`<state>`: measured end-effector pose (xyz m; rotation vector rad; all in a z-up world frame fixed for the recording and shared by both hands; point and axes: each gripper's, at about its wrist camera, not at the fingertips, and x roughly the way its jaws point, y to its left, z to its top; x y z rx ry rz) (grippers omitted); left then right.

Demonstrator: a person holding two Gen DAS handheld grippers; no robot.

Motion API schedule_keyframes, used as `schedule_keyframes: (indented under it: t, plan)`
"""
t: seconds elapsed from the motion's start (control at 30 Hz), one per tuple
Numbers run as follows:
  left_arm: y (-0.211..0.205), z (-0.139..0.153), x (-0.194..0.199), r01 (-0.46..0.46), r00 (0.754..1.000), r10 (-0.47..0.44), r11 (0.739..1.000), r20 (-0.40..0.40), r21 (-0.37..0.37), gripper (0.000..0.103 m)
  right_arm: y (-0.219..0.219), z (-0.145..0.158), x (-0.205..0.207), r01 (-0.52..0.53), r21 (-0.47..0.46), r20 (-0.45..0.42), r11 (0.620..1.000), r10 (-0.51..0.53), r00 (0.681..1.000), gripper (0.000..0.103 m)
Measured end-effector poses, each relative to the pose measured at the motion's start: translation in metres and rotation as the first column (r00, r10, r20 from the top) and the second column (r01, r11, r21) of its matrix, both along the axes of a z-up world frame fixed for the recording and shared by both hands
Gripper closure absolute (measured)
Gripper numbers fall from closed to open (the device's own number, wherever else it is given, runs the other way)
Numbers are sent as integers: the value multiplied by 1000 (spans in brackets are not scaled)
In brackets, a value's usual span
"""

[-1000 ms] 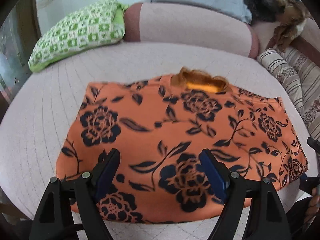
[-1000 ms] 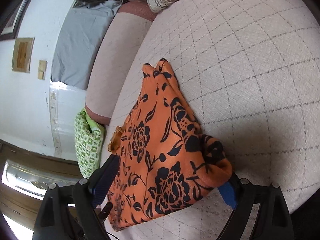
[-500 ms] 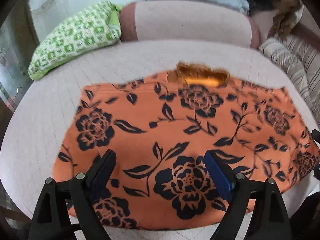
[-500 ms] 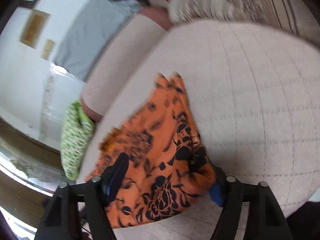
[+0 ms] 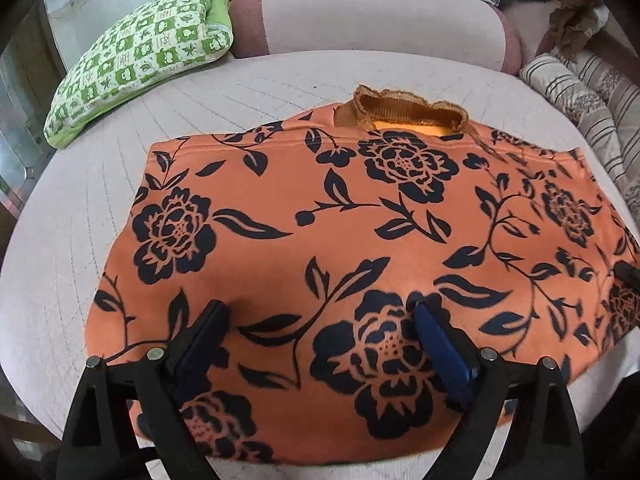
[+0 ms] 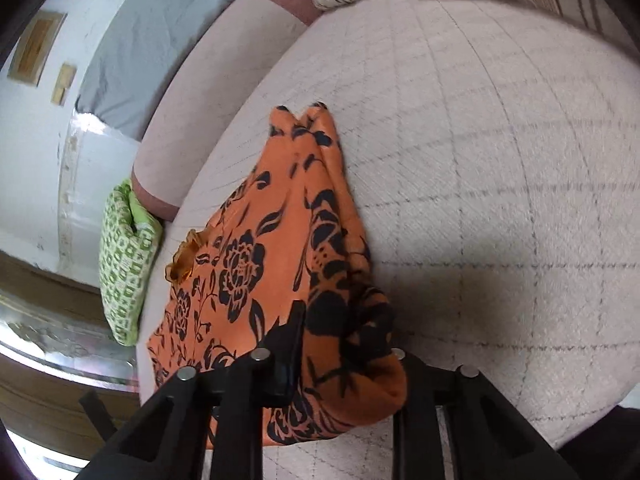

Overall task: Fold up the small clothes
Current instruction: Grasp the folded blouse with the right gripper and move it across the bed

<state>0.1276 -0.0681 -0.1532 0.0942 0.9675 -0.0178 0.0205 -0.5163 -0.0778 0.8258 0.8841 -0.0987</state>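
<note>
We note the right gripper (image 6: 344, 356) closing from wide apart, its fingers now bunching the orange floral garment's (image 5: 360, 240) corner, so we can fold while the left gripper (image 5: 320, 336) opens wider, empty, above the cloth.

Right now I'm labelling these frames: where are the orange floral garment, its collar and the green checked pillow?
Orange floral garment (image 5: 360, 240): left wrist view, middle of the cloth.
Collar (image 5: 404, 110): left wrist view, ribbed neck band.
Green checked pillow (image 5: 144, 56): left wrist view, top face.

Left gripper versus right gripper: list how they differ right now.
The left gripper has its jaws spread wide and opening, fingers resting on the flat orange floral top; the right gripper is closing, with a bunched edge of that top between its fingers. The left faces the garment's middle; the right works its side edge. Both are black two-finger tools.
</note>
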Motion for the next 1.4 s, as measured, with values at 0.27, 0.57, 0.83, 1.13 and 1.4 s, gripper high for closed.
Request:
schedule_keyframes:
  t: [0.27, 0.57, 0.83, 1.13, 1.4]
  plan:
    - [120, 44, -57, -236, 946, 285, 932, 154, -275, 8, 118, 123, 32, -204, -275, 227, 940, 270, 936, 89]
    - [253, 20, -99, -529, 783, 612, 748, 109, -400, 9, 356, 52, 92, -625, -329, 65, 708, 677, 733, 90]
    - [250, 19, -97, -479, 806, 576, 771, 138, -419, 9, 384, 12, 110, -701, -233, -23, 674, 716, 697, 90]
    - [257, 22, -107, -470, 801, 583, 755, 139, -457, 9, 380, 83, 114, -649, -147, 206, 747, 664, 719, 90]
    - [247, 24, -106, -447, 818, 552, 786, 159, -427, 9, 416, -12, 108, -728, -156, -7, 667, 737, 676, 84]
